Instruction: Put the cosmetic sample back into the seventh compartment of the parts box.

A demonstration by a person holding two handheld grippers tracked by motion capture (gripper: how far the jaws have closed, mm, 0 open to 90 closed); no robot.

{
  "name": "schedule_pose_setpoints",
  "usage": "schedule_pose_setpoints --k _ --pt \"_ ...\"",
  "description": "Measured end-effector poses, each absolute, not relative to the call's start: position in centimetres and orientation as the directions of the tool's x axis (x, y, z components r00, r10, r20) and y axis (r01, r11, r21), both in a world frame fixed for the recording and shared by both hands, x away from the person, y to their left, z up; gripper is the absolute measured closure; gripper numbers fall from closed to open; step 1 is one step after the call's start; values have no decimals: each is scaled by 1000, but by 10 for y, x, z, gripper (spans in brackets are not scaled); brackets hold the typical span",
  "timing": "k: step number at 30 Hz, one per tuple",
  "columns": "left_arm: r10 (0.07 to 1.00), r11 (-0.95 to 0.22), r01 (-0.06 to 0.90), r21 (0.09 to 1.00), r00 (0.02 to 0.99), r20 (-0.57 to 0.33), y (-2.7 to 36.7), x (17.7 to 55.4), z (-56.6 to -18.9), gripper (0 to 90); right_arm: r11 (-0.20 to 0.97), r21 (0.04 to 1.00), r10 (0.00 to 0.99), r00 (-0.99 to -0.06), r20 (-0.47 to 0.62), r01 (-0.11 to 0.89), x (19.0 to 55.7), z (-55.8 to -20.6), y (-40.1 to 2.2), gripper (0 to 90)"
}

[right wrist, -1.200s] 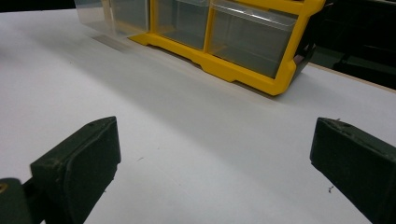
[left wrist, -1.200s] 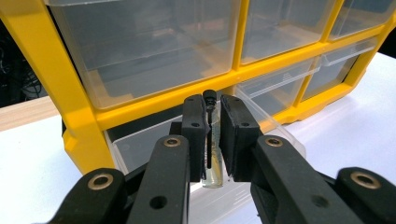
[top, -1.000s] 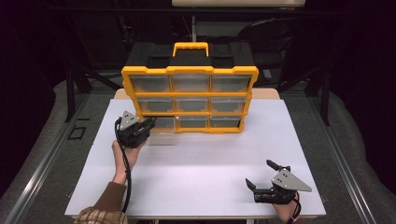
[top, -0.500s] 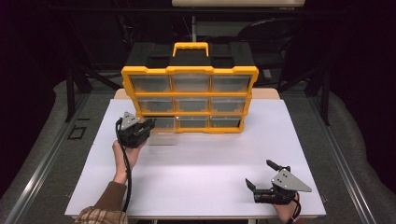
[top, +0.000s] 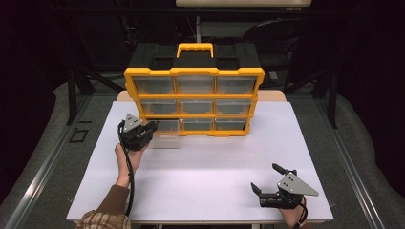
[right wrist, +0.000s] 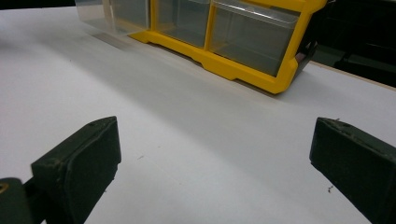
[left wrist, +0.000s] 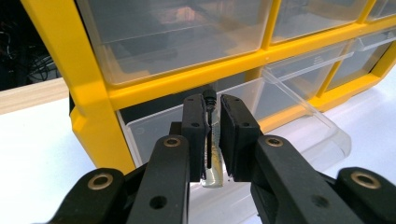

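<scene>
Clear plastic drawer [left wrist: 261, 126] sticks out of the bottom left slot of the yellow box [top: 193, 71] in the middle of the high view. The left hand-held gripper [left wrist: 212, 135] squeezes a small clear tube [left wrist: 211, 175] tight, right over that drawer. At the lower right, the right hand-held gripper [top: 270, 181] rests wide open on the white bench [top: 210, 167], holding nothing.

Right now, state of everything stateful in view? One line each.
left gripper: shut on a small clear vial with a black cap, over the open drawer
clear vial: held upright between the jaws
bottom-left drawer: pulled out
other drawers: pushed in
right gripper: open, holding nothing, near the table front right
</scene>
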State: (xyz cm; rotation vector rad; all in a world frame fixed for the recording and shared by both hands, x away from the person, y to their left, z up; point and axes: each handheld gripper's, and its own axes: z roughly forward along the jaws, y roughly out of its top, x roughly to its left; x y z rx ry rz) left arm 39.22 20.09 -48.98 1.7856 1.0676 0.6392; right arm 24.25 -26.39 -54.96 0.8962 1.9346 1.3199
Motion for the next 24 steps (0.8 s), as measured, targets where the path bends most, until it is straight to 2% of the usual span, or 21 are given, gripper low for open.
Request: schedule_pose_setpoints --k 14,16,23,24 --pt "877 -191 394 899 480 -24 201 396 -494 788 271 944 809 -576 -117 189 242 -550 -264 14" --pt "879 -189 388 902 477 -21 201 396 -493 706 272 944 808 -577 -118 187 243 -550 -263 14" --pt "868 -212 378 901 496 -4 198 392 -486 338 270 944 809 -576 -116 190 243 -550 -265 15" --pt "864 -216 375 902 503 -3 198 392 -486 314 268 944 809 -577 -112 193 243 -550 -265 15"
